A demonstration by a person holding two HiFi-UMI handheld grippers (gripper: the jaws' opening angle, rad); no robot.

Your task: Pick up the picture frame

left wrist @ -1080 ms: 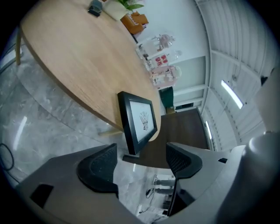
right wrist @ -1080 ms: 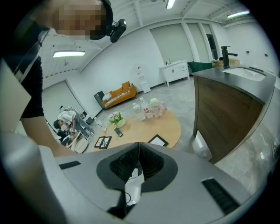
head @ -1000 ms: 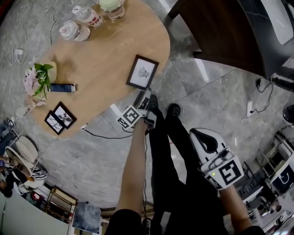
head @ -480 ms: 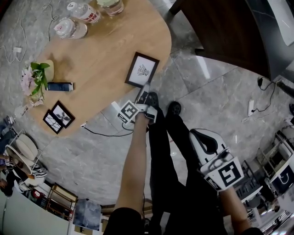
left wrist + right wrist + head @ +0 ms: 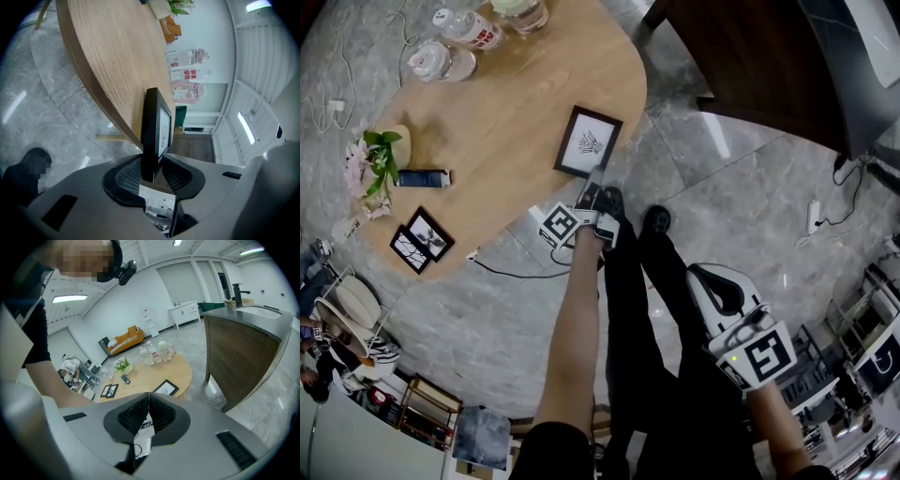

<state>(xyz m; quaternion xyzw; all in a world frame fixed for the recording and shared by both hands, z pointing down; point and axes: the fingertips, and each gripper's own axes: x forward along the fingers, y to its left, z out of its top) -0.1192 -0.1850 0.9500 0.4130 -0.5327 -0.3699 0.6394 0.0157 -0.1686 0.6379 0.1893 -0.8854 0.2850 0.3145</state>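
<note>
The picture frame point(image 5: 589, 142), black-edged with a white print, lies near the front edge of the oval wooden table point(image 5: 516, 103). My left gripper point(image 5: 592, 189) reaches its near edge. In the left gripper view the frame point(image 5: 157, 129) stands edge-on between the jaws of my left gripper point(image 5: 152, 176), which are closing, and both pads meet its faces. My right gripper point(image 5: 713, 281) hangs low at the right above the person's legs, far from the table. In its own view the right gripper point(image 5: 149, 401) is shut on nothing, and the frame point(image 5: 166, 388) shows beyond it.
On the table stand water bottles point(image 5: 469, 28), a flower pot point(image 5: 384, 155), a dark flat device point(image 5: 424, 177) and a pair of small black frames point(image 5: 422, 240). A dark wooden counter point(image 5: 750, 66) stands at the right. A cable point(image 5: 511, 274) runs over the marble floor.
The left gripper has rolled a little at the frame's near edge. The right gripper has stayed where it was.
</note>
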